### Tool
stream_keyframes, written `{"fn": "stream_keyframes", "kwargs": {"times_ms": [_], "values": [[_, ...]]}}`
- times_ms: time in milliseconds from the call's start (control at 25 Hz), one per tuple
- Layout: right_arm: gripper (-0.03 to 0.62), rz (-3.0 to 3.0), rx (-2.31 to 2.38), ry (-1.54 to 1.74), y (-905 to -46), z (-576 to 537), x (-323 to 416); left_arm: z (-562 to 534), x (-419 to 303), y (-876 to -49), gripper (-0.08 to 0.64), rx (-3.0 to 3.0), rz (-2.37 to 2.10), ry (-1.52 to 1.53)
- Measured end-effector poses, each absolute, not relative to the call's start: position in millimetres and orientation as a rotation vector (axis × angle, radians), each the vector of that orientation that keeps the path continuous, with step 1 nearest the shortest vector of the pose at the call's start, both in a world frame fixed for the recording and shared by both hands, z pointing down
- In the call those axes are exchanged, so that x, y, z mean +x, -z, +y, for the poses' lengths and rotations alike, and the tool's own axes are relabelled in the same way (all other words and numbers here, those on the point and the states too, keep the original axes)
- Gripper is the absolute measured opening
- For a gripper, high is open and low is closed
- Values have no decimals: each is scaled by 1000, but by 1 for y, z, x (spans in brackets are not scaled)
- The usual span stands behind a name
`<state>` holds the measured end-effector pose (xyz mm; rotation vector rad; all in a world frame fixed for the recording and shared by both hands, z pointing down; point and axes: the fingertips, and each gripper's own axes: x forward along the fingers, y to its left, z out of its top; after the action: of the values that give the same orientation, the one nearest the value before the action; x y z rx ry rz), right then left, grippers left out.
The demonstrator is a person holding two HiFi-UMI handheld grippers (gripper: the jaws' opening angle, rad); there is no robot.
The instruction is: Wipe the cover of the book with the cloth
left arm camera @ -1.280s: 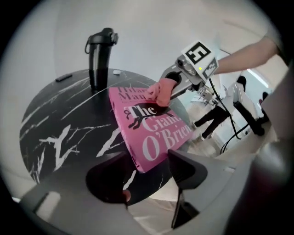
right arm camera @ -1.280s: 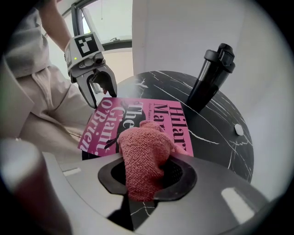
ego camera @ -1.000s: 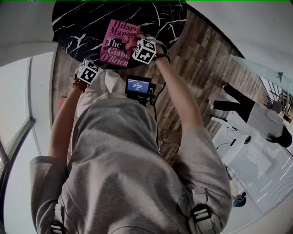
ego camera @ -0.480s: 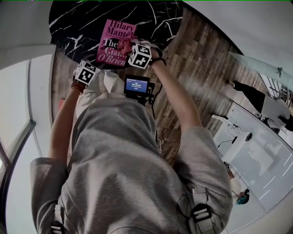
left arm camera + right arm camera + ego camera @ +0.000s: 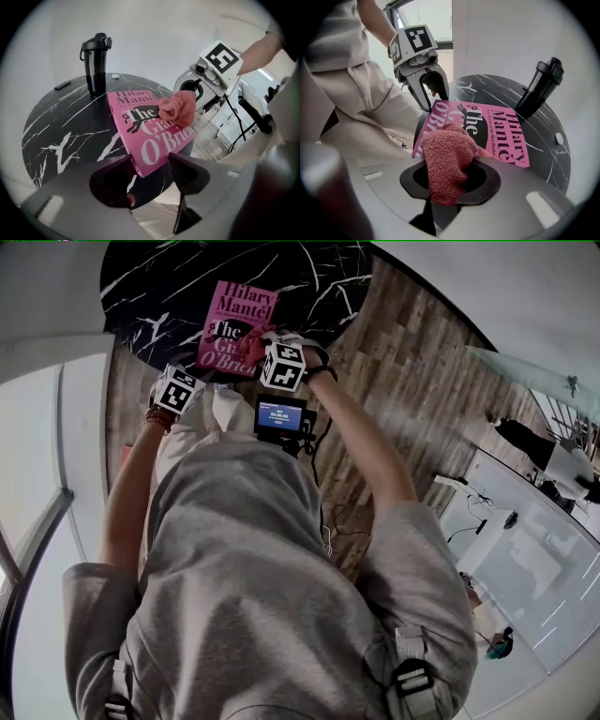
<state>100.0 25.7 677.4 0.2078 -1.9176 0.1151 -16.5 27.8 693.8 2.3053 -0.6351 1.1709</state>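
A pink book (image 5: 231,317) lies on the round black marble table (image 5: 159,296), near its edge. My right gripper (image 5: 451,183) is shut on a bunched salmon-pink cloth (image 5: 446,160), which rests on the cover's lower half (image 5: 177,108). The left gripper (image 5: 149,169) is open, its two jaws flanking the book's near corner (image 5: 145,159) without closing on it. From the right gripper view, the left gripper (image 5: 430,93) stands at the book's far edge (image 5: 440,104). In the head view both marker cubes sit just below the book, left (image 5: 178,388) and right (image 5: 283,366).
A tall black flask (image 5: 96,63) stands on the table beyond the book. A small white object (image 5: 115,75) and a dark flat item (image 5: 62,85) lie near it. A screen device (image 5: 283,415) hangs at the person's front. Wooden floor (image 5: 412,381) surrounds the table.
The right gripper has drawn the cloth down the cover toward the near edge. The left gripper has stayed put. A person in the background has walked off to the right.
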Motion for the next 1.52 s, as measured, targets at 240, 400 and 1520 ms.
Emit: {"fn": "stream_keyframes", "kwargs": {"times_ms": [240, 400, 1520], "values": [[124, -1911, 153, -138, -678, 38, 96, 29, -16, -694, 250, 2295, -625, -1178], [123, -1911, 119, -136, -679, 47, 93, 29, -15, -694, 250, 2295, -646, -1167], [126, -2092, 209, -428, -630, -5, 91, 31, -13, -691, 252, 2297, -647, -1152]]}}
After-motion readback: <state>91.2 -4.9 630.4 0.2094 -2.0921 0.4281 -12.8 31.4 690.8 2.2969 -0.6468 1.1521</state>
